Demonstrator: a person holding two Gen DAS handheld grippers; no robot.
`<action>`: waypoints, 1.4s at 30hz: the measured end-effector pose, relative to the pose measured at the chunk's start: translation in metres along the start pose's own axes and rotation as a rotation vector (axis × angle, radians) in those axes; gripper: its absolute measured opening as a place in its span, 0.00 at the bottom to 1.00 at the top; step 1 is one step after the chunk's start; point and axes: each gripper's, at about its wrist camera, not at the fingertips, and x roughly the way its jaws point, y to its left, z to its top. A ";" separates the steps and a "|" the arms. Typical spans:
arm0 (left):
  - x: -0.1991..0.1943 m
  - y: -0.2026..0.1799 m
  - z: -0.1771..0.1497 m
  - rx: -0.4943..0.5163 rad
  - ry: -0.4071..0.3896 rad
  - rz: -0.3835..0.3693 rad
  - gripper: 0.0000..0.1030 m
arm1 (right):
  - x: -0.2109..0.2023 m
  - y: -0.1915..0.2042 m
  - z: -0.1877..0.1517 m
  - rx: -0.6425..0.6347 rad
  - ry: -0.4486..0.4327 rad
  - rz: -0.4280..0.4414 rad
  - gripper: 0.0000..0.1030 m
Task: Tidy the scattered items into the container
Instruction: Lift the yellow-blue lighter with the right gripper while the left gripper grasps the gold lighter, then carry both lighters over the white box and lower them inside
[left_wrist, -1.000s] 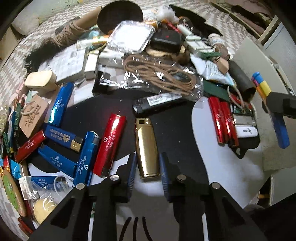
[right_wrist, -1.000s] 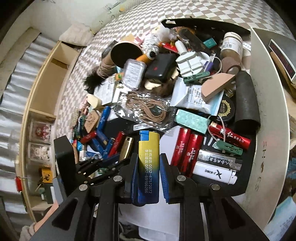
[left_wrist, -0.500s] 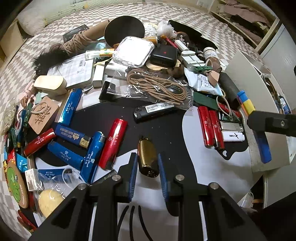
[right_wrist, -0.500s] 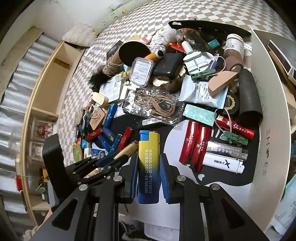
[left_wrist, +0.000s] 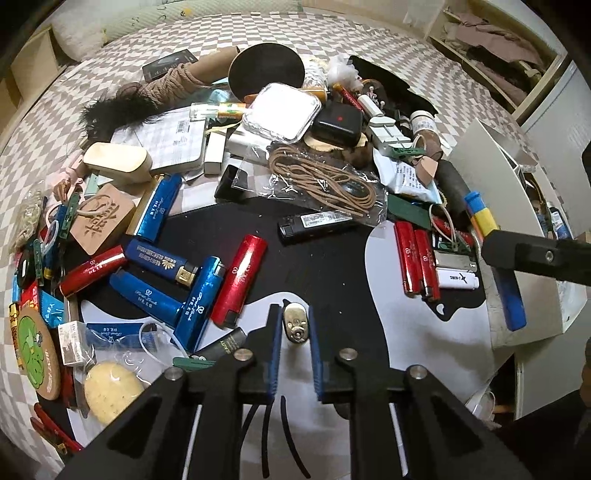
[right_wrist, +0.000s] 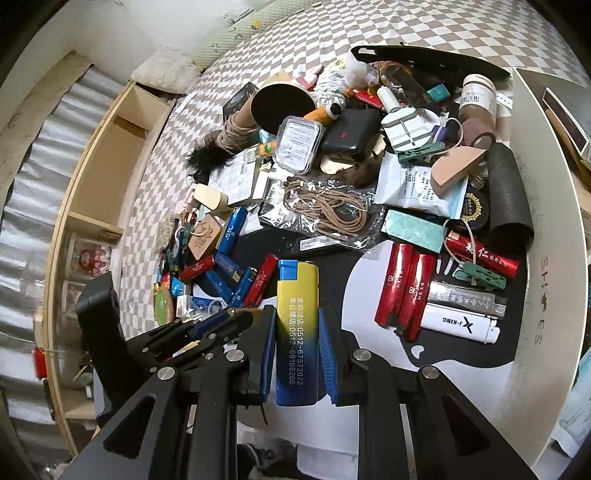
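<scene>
My left gripper (left_wrist: 293, 314) is shut on a gold lighter (left_wrist: 295, 326), which hangs end-on above the black-and-white mat (left_wrist: 332, 266). In the right wrist view it shows at the lower left, left gripper (right_wrist: 225, 323). My right gripper (right_wrist: 297, 312) is shut on a yellow-and-blue lighter (right_wrist: 297, 325), held above the mat's near edge. From the left wrist view that right gripper (left_wrist: 495, 251) hangs by the white shoe box (left_wrist: 491, 177) with the yellow-and-blue lighter (left_wrist: 480, 216) in it. Red lighters (left_wrist: 415, 258), blue lighters (left_wrist: 199, 295) and a black lighter (left_wrist: 314, 223) lie on the mat.
A heap of clutter fills the far side: a bagged brown cord (left_wrist: 325, 181), a black case (left_wrist: 338, 123), a clear plastic box (left_wrist: 280, 110), a cardboard tube (right_wrist: 277, 107). The white box wall (right_wrist: 546, 236) runs along the right. A wooden shelf (right_wrist: 99, 192) stands at left.
My left gripper closed on the gold lighter and lifted it off the mat, tipping it on end. The right gripper keeps its hold on the yellow-and-blue lighter, drawn slightly back from the pile.
</scene>
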 end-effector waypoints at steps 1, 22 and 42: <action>0.000 0.000 0.000 0.001 0.001 -0.002 0.12 | 0.000 0.001 0.000 -0.001 -0.001 0.000 0.23; -0.024 -0.015 0.003 0.053 -0.067 0.017 0.12 | -0.013 0.005 0.002 -0.010 -0.037 0.010 0.23; -0.067 -0.065 0.028 0.101 -0.230 -0.079 0.12 | -0.094 -0.029 0.016 0.081 -0.257 0.068 0.23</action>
